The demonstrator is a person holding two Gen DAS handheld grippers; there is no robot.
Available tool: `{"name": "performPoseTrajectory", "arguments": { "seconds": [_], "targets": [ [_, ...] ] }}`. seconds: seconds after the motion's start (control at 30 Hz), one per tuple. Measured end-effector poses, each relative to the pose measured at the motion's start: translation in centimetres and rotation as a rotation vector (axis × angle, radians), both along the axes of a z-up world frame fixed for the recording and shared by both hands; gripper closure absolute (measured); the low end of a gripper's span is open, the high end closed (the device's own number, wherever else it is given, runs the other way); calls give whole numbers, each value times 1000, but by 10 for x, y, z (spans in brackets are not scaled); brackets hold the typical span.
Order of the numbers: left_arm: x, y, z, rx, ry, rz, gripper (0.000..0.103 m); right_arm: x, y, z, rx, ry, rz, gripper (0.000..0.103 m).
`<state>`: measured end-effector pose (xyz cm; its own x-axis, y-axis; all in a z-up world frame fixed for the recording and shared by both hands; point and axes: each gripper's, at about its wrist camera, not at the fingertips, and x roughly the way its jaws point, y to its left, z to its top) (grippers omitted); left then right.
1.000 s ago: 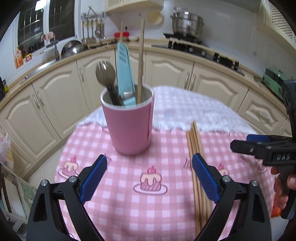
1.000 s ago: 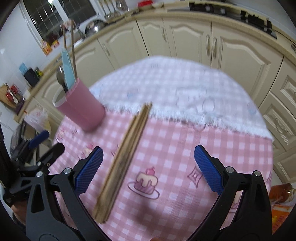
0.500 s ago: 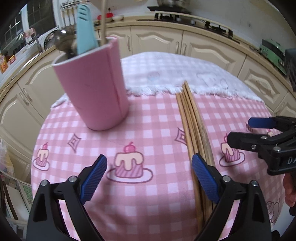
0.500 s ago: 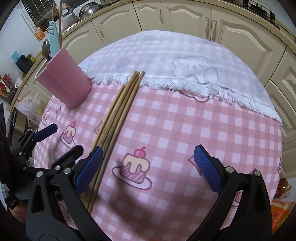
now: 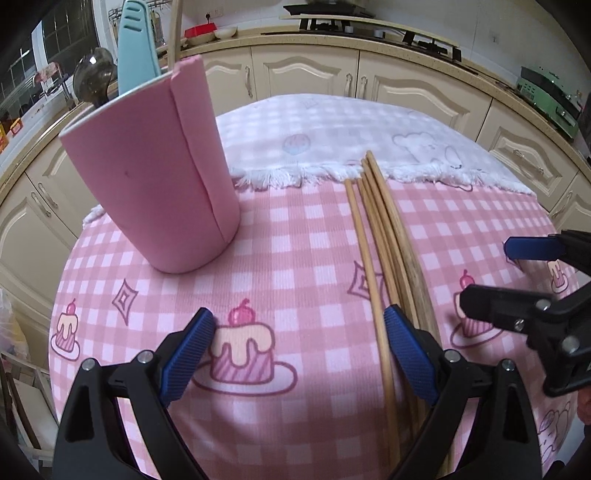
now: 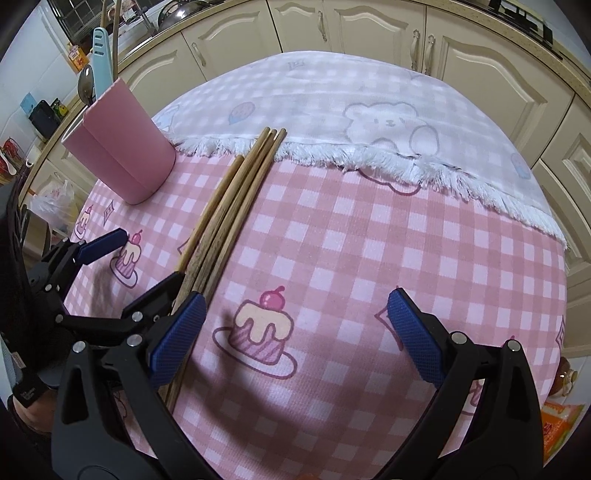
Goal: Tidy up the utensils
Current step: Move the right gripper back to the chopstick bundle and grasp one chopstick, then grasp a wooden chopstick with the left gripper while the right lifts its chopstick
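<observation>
A pink cup [image 5: 159, 177] [image 6: 122, 155] stands on the pink checked tablecloth [image 5: 295, 258]. It holds a metal spoon [image 5: 92, 77], a light-blue utensil [image 5: 135, 40] and one chopstick [image 5: 176, 29]. Several wooden chopsticks [image 5: 384, 236] [image 6: 229, 206] lie in a bundle to the right of the cup. My left gripper [image 5: 295, 354] [image 6: 151, 254] is open and low over the cloth, its right finger above the bundle's near part. My right gripper [image 6: 295, 328] [image 5: 491, 271] is open too, its left finger over the chopsticks' near ends. Neither holds anything.
A white fringed cloth [image 6: 369, 110] covers the far half of the round table. Cream kitchen cabinets [image 5: 306, 77] curve behind it. An orange packet [image 6: 557, 417] lies below the table's right edge and a plastic bag [image 6: 51, 199] sits on the floor at left.
Both grippers have dropped lower and closer to the table and now flank the chopsticks' near part. The cup looms larger in the left wrist view. Both stay open.
</observation>
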<state>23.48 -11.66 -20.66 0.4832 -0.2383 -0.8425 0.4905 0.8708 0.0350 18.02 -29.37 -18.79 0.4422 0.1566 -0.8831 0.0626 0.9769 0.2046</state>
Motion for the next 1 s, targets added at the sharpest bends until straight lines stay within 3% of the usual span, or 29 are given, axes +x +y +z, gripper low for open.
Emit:
{"name": "performPoseTrajectory", "arguments": {
  "seconds": [0.33,0.73,0.83,0.9,1.0],
  "targets": [
    [-1,24,1,14,-13,17,12,17,29,-6,-136,-14,46,7],
    [2,25,1,29,-22,-3,12,33,36,-8,-178,29,56,8],
    [6,19,2,48,-24,-13,12,36,38,-8,-202,24,74,15],
    [9,14,3,57,-19,-22,12,34,34,-5,-201,26,83,32],
    [16,5,4,72,-5,-33,13,34,20,-1,-165,44,49,48]
  ]
}}
